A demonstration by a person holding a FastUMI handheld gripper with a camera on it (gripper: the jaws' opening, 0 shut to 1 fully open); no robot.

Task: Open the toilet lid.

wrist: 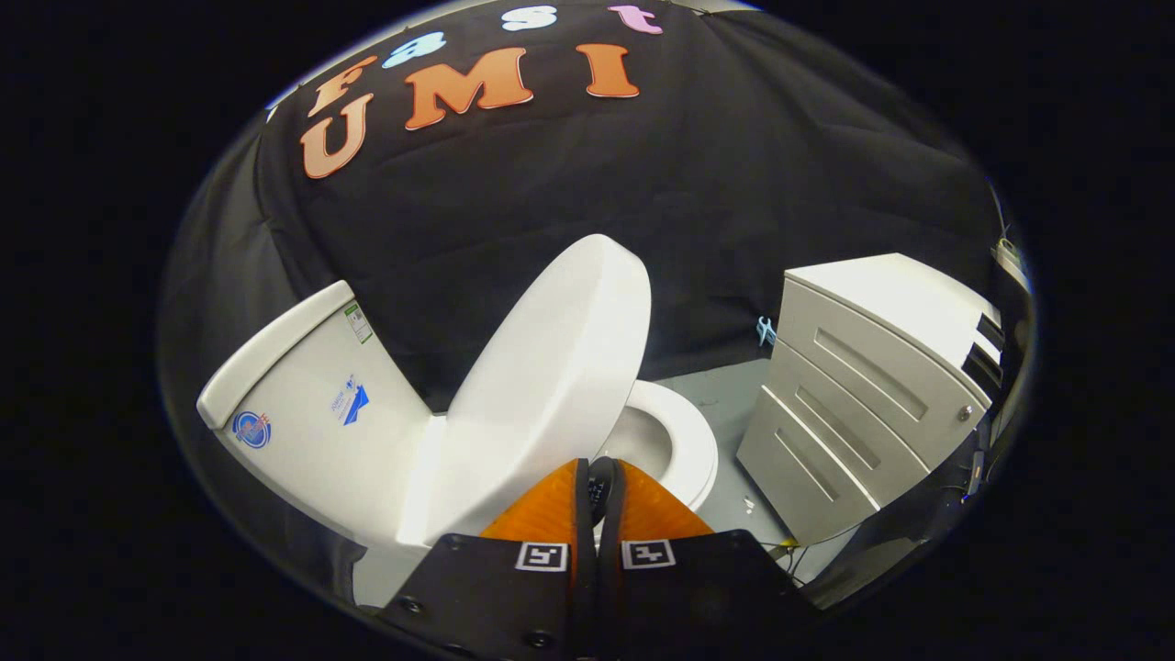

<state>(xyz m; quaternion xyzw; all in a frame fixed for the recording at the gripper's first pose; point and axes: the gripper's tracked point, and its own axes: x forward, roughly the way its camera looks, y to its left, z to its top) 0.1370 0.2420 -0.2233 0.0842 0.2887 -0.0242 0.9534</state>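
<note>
Grey floor (725,404), drawer unit (863,404) beside the toilet. The lid (551,367) stands raised, tilted toward the tank (312,404), bowl rim (684,441) exposed. Judged: push on steadily until the lid rests against the tank, no jolt. The tongs (601,482) are nearly closed, tips at the lid's lower edge; whether they pinch it I cannot tell.

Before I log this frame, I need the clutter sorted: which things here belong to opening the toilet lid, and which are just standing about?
Job:
- toilet lid, raised, just ahead of the jaws
- toilet seat, beyond it
- toilet tank
- gripper, jaws together, nothing between them

Standing about:
- drawer cabinet beside the toilet
- grey floor
</note>
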